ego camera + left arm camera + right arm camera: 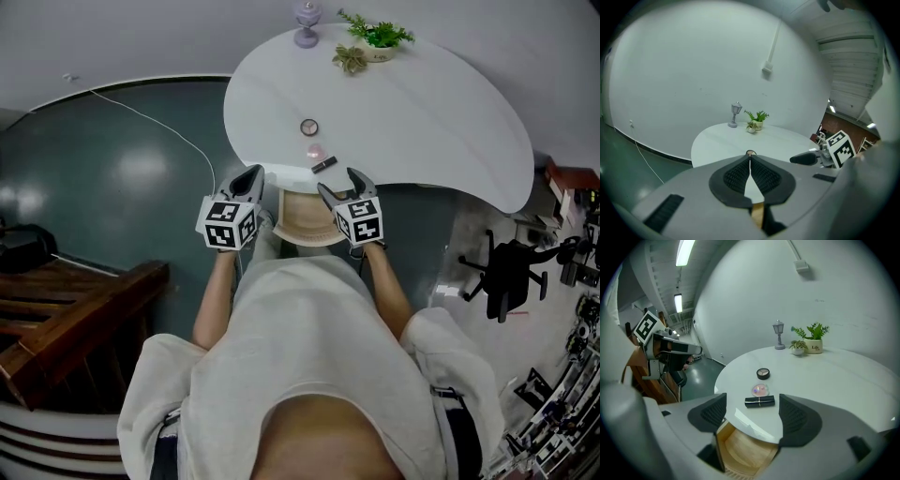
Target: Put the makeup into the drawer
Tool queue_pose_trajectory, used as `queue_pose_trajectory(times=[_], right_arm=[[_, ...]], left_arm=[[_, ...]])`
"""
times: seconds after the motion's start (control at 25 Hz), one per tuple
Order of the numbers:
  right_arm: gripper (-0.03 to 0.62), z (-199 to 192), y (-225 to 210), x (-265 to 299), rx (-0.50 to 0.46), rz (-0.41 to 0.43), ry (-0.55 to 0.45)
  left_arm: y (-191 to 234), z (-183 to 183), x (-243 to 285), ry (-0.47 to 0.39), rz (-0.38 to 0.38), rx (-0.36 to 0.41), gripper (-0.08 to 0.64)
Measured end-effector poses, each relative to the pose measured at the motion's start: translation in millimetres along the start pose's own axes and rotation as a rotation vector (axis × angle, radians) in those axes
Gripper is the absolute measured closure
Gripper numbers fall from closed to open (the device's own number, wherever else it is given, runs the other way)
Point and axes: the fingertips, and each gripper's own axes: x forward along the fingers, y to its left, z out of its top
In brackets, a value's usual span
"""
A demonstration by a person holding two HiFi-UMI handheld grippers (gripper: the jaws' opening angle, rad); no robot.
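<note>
A wooden drawer (745, 453) is standing open beneath the near edge of the white counter (441, 112), directly below the person's two tools. The right hand-held gripper (339, 183) is hovering over it with its jaws spread wide and nothing between the pads. The left hand-held gripper (750, 161) is waiting just beside it with its pads pressed together on nothing. Just beyond the right gripper, close to the counter's near edge, a black makeup tube (760, 401) is lying straight ahead of the open jaws. Its long axis is running roughly along that edge and across the gripper's line of aim, so the jaws are likely facing its ends rather than its sides. The right gripper is looking the nearer of the two, and a roll of the wrist may be needed for a grip across the tube. A pink compact (760, 390) is sitting just behind the tube, and a dark round compact (762, 373) is resting farther in. At the far edge, a small lamp (778, 334) and a potted plant (814, 339) are standing well apart from the makeup.
</note>
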Motion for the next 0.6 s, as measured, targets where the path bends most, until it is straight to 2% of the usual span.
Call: queue_pose_trajectory(times=[0.28,0.6], right_arm=[[0.225,-3.5,7.7,30.1,0.009,-0.041,0.071],[0.213,-23.7,-10.2,73.0,0.003,-0.076,0.202]], left_arm=[[33.3,4.0,-3.0,0.010,-0.036,0.001,0.546],[54.9,-1.3,-9.7,0.025,-0.043,-0.012,0.546]])
